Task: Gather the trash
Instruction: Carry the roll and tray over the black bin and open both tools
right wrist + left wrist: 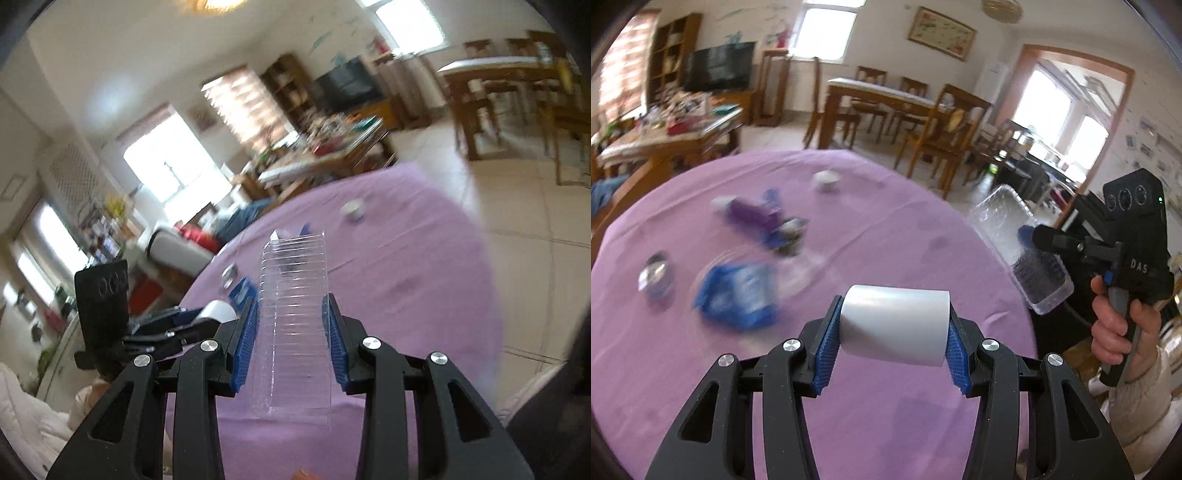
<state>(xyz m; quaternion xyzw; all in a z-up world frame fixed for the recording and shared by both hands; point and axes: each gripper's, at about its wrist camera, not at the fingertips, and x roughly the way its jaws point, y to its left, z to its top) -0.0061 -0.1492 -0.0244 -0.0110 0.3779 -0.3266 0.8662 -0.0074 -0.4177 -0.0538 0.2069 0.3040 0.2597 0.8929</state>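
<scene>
"DAS", seemingly, on the right gripper (1034, 254).

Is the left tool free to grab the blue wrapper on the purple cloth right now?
Probably not. The left tool is already shut on a white roll, so its pads are occupied. The blue wrapper lies unobstructed on the purple cloth ahead, but the roll must go first.

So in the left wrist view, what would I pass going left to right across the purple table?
Small round tin → blue wrapper → white cup in the left hand-held gripper → clear plastic container held by the right hand-held gripper.
</scene>
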